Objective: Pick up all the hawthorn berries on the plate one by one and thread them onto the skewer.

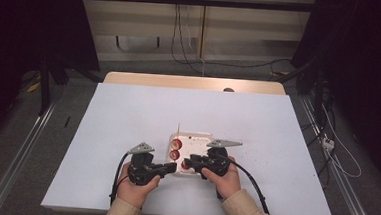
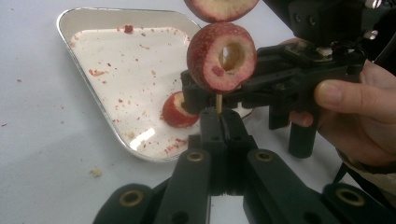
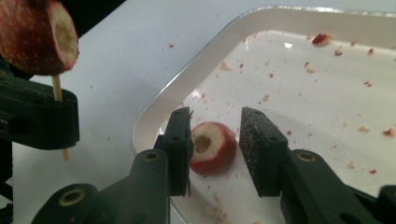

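The cored fruit piece (image 3: 212, 147), red-skinned with a pale hollow centre, lies near the closest corner of the white tray (image 3: 154, 112), among red crumbs scattered over the tray floor. In the right gripper view it sits between the jaws of the right gripper (image 3: 215, 149): the left pad stands just beside it, perhaps touching, while the rough right pad is clearly apart from it, so the jaws are released and not yet pressing. In the left gripper view the same piece (image 2: 179, 110) shows half hidden behind the right gripper's black body (image 2: 280, 79), with the person's right hand (image 2: 355, 121) wrapped around that gripper.

The left gripper (image 2: 222, 122) is clenched on a thin wooden skewer (image 2: 218, 103), which stands upright from its closed jaws. Threaded on the skewer just above the jaws is a cored fruit ring (image 2: 222, 57), and another fruit piece (image 2: 219, 9) sits directly above it, touching.

From the high view, both grippers meet at the near edge of the tray (image 1: 204, 137), which rests on the white table (image 1: 127, 128). The skewer's tip (image 1: 178, 129) rises over the tray's left side.
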### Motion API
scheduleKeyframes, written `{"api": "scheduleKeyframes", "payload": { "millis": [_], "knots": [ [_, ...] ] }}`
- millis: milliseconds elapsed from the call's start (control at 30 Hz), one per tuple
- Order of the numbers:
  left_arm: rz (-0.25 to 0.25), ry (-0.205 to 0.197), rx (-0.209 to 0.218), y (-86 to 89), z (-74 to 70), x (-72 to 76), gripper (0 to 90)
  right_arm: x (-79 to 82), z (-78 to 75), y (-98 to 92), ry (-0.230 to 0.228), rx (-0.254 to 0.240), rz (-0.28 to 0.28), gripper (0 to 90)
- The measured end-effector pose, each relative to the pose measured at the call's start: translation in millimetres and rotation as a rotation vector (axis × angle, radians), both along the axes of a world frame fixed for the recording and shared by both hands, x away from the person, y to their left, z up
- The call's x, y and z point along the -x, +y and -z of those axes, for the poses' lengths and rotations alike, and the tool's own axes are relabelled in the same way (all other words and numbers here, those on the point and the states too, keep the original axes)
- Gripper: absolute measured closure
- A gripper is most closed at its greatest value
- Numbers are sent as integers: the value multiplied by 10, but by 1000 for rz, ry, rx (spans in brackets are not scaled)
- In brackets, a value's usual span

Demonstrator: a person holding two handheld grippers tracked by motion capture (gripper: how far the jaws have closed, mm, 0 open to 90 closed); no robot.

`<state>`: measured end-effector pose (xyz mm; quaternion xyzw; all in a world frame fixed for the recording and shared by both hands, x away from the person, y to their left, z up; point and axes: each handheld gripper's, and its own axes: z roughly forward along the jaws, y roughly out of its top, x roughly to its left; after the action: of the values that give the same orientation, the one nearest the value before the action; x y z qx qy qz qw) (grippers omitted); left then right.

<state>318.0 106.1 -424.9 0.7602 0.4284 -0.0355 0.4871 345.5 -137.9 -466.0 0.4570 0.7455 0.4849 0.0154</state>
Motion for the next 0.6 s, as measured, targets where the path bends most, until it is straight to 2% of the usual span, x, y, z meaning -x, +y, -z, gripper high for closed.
{"api": "scheduleKeyframes", "payload": {
  "millis": [233,333,500,600],
  "knots": [
    [5,-2,0,-7,-2,-2,900,14,12,22,-3,1,-7,652],
    [3,-1,2,-10,-2,1,899,16,11,33,4,-6,-5,615],
    [4,-1,-1,-11,1,-1,900,31,11,67,-6,-3,-9,613],
    [5,-3,0,-3,-4,-3,900,20,12,66,-8,5,12,571]
  ]
}}
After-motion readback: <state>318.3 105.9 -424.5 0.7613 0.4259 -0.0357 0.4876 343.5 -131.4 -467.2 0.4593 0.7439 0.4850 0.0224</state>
